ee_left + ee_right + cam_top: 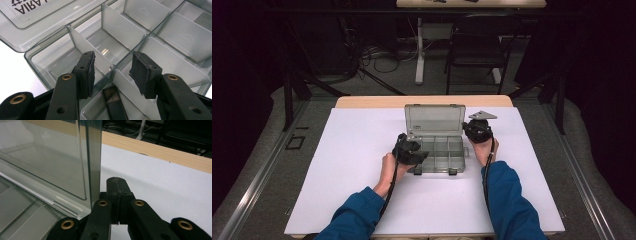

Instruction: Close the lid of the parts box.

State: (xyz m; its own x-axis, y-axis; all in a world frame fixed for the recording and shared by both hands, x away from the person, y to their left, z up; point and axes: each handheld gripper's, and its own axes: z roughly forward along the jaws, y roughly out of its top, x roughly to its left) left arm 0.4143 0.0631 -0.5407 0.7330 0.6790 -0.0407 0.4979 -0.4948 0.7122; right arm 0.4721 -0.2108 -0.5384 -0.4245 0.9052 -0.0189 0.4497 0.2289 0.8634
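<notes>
A clear grey compartment box [435,171] lies open mid-table, its lid [434,120] standing upright at the back. My left gripper [422,156] hovers over the box's front left corner. In the left gripper view its jaws [112,67] stand apart above the empty compartments, a white divider [85,45] running up between them, and the pads touch nothing. The lid [37,22] lies at the upper left there. My right gripper [468,130] sits beside the lid's right edge. Its jaws [117,185] are pressed together with nothing held, just right of the lid's edge [93,157].
The box rests on a white table top [362,150] with a wooden strip [372,101] along the far edge. Both blue-sleeved forearms come in from the bottom. A black chair [477,45] and a table leg [419,50] stand on the floor beyond.
</notes>
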